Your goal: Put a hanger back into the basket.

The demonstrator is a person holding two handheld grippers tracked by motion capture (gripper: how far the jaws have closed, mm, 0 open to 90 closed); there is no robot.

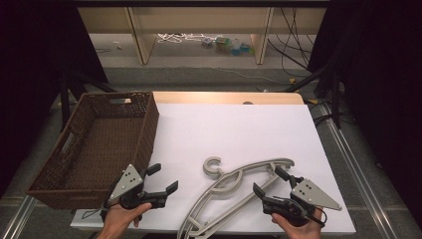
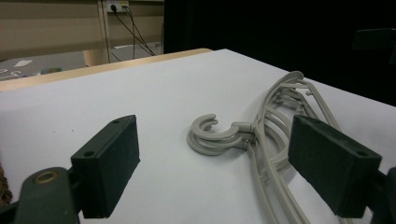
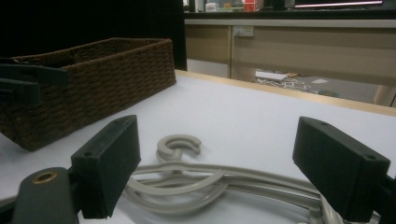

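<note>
Several grey plastic hangers (image 1: 234,186) lie stacked on the white table top (image 1: 239,127), hooks pointing away from me. My left gripper (image 1: 162,178) is held just left of the stack with its jaws wide open and nothing between them. In the left gripper view the hangers (image 2: 271,140) lie ahead and to the right of that gripper (image 2: 217,158). My right gripper (image 1: 269,181) is open at the stack's right arm. In the right gripper view the hangers (image 3: 187,182) pass low between its spread jaws (image 3: 222,163), and the pads do not press on them.
A brown wicker basket (image 1: 94,144) stands at the table's left edge, close to my left hand, and shows as the basket (image 3: 93,79) in the right gripper view. Beyond the table are wooden shelving legs and cables on the floor.
</note>
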